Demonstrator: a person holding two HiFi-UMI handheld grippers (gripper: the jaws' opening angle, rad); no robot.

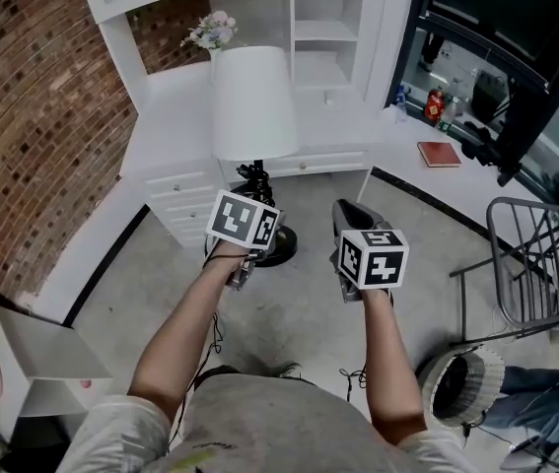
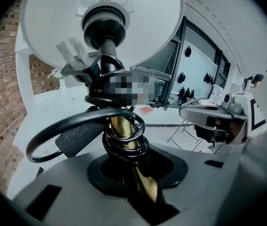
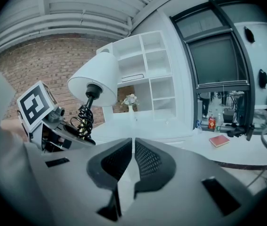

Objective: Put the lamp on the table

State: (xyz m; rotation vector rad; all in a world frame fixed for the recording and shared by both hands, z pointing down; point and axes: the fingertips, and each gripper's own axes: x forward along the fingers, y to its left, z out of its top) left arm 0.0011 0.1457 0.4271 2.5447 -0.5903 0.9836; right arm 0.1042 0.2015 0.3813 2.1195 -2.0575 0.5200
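Your left gripper's (image 2: 145, 192) jaws are clamped on the lamp's (image 1: 250, 101) brass stem (image 2: 123, 126), below the coiled cord (image 2: 76, 131) — the lamp is over the floor (image 1: 309, 304), short of the white desk (image 1: 175, 116). Your right gripper's (image 3: 132, 168) jaws sit together, empty.

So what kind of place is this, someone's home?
Probably a home-style study corner, possibly a staged one: a white desk with built-in shelves sits against a brick wall and has a vase of flowers on it, but the concrete floor is bare.
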